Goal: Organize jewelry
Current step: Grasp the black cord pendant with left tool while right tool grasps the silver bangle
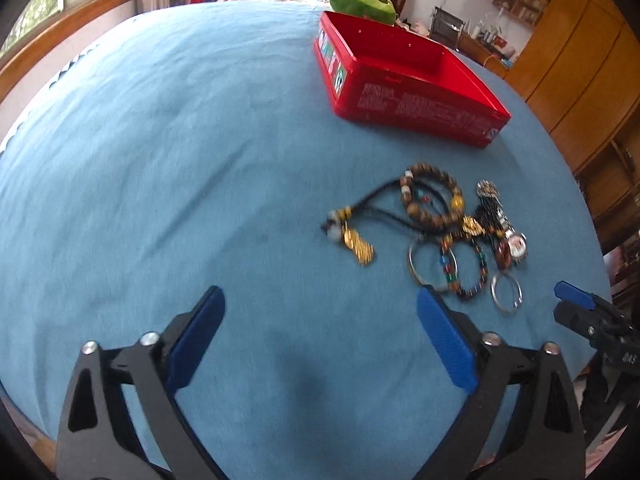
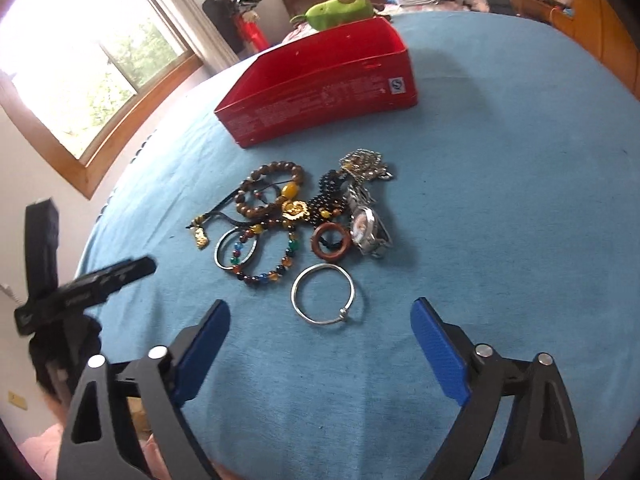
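Note:
A heap of jewelry lies on the blue cloth: a brown wooden bead bracelet (image 1: 434, 200) (image 2: 272, 192), a colored bead bracelet (image 1: 466, 268) (image 2: 266, 260), a silver bangle (image 2: 323, 299) (image 1: 507, 294), a brown ring (image 2: 331, 242), a wristwatch (image 2: 368, 228) (image 1: 516, 245), a gold charm on a black cord (image 1: 360, 246) (image 2: 201, 237). An open red box (image 1: 404, 80) (image 2: 320, 80) stands behind the heap. My left gripper (image 1: 320, 312) is open and empty, left of the heap. My right gripper (image 2: 320, 320) is open and empty, just short of the silver bangle.
The blue cloth (image 1: 160, 160) covers a round table. A green plush toy (image 1: 364, 0) (image 2: 340, 10) lies behind the red box. Wooden cabinets (image 1: 580, 60) stand at the right. A window (image 2: 80, 60) is at the left. The table's edge runs near both grippers.

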### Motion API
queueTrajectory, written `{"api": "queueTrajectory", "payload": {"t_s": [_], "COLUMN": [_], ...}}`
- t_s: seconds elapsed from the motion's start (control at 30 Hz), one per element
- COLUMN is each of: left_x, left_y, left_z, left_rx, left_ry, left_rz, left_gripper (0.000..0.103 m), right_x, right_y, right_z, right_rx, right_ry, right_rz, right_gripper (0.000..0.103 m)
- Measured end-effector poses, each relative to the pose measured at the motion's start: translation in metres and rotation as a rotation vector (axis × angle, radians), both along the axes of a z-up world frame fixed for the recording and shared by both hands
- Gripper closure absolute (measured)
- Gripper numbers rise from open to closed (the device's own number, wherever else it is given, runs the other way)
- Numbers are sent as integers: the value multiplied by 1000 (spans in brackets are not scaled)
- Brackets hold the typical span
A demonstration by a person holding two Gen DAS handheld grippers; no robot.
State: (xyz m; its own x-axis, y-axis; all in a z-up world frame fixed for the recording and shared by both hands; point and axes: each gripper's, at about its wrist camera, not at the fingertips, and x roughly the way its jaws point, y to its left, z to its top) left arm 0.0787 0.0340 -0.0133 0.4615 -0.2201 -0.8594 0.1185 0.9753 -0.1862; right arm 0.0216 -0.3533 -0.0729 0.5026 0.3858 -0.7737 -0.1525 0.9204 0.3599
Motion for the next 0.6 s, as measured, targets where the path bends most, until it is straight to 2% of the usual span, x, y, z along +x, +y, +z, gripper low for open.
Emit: {"api": "queueTrajectory", "payload": {"t_s": [0.03,0.17,0.23,0.37,0.43,0.6], "left_x": [7,33,44,55,60,71], "left_y": [-3,-9,-12,-22,-30,-39], "left_z": [0,-10,-14,-16,-18,-24], "left_rx": [10,1,-6,4,3,13], "left_ry": [6,78,96,88,92,98], "left_rz": [-11,-60,-69,-105,-136,-165], "left_gripper": [28,35,45,46,50,52], "right_x": [2,11,16,24,29,39], "right_y": [0,0,-1,0,0,-1], "right_z": [0,-3,-6,-14,-19,-28], "right_rx": [1,32,38,43,37,12], "right_ry": [5,36,51,79,99,132], "right_rz": [6,38,41,45,43,36], "right_gripper": [19,35,37,43,48,51]}}
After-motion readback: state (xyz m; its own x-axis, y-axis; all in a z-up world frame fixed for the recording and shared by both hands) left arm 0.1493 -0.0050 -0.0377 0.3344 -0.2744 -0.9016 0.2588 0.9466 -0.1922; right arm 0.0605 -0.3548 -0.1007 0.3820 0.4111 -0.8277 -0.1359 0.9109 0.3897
